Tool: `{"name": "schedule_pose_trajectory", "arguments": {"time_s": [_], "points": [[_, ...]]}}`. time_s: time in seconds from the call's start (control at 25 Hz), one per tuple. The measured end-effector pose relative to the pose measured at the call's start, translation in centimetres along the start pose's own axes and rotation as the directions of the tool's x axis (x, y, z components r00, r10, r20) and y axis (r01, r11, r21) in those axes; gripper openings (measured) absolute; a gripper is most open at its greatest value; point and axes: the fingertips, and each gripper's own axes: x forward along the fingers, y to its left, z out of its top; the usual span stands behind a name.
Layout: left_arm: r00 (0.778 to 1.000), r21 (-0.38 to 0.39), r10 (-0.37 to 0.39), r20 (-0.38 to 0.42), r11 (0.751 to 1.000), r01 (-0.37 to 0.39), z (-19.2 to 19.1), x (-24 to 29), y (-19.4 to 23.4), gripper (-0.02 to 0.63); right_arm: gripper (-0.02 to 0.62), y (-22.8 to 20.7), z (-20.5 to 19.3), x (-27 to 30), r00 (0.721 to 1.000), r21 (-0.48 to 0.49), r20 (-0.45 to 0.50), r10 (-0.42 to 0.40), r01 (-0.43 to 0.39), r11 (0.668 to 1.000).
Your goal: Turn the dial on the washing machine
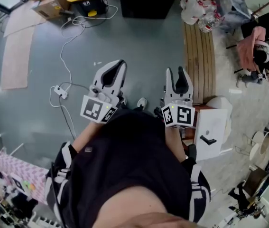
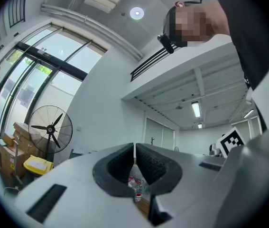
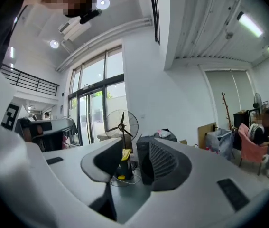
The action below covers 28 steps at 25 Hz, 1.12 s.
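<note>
No washing machine or dial shows in any view. In the head view I hold both grippers in front of the body, above a grey floor. My left gripper (image 1: 119, 63) points forward with its fingertips together and nothing between them; in the left gripper view (image 2: 134, 151) the ribbed pads meet in a thin line. My right gripper (image 1: 174, 72) is beside it, jaws apart with an empty gap. The right gripper view (image 3: 135, 161) looks through that gap at a yellow and black box (image 3: 120, 167) far off on the floor.
A wooden bench (image 1: 199, 56) runs along the right, with bagged bottles (image 1: 196, 6) at its far end. A white cabinet (image 1: 215, 122) stands at my right. A cable and power strip (image 1: 60, 91) lie on the floor to the left. A standing fan (image 2: 51, 127) is near the windows.
</note>
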Motion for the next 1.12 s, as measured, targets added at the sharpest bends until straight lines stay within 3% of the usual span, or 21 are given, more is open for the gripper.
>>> {"name": "schedule_pose_trajectory", "arguments": {"time_s": [0.12, 0.4, 0.68, 0.84, 1.12], "points": [[1.000, -0.001, 0.006, -0.009, 1.000, -0.006, -0.2, -0.6, 0.6, 0.034, 0.181, 0.6, -1.5, 0.7, 0.999, -0.007, -0.049, -0.003, 0.002, 1.000], [1.000, 0.004, 0.001, -0.028, 1.000, -0.001, -0.5, -1.3, 4.7, 0.034, 0.179, 2.8, -3.1, 3.6, 0.998, -0.003, -0.066, -0.016, 0.016, 1.000], [0.999, -0.013, -0.016, -0.052, 1.000, 0.016, -1.9, 2.0, 9.0, 0.034, 0.175, 2.7, -4.1, 8.6, 0.996, 0.013, -0.081, -0.025, 0.026, 1.000], [0.998, -0.017, -0.017, -0.059, 1.000, 0.016, -3.4, 6.6, 10.4, 0.034, 0.175, -0.1, -4.2, 12.6, 0.997, 0.017, -0.077, -0.012, 0.013, 1.000], [0.999, 0.003, 0.026, -0.036, 1.000, -0.026, -5.1, 20.1, 13.2, 0.034, 0.175, -9.2, -3.3, 23.7, 0.997, -0.010, -0.082, 0.016, -0.017, 1.000]]}}
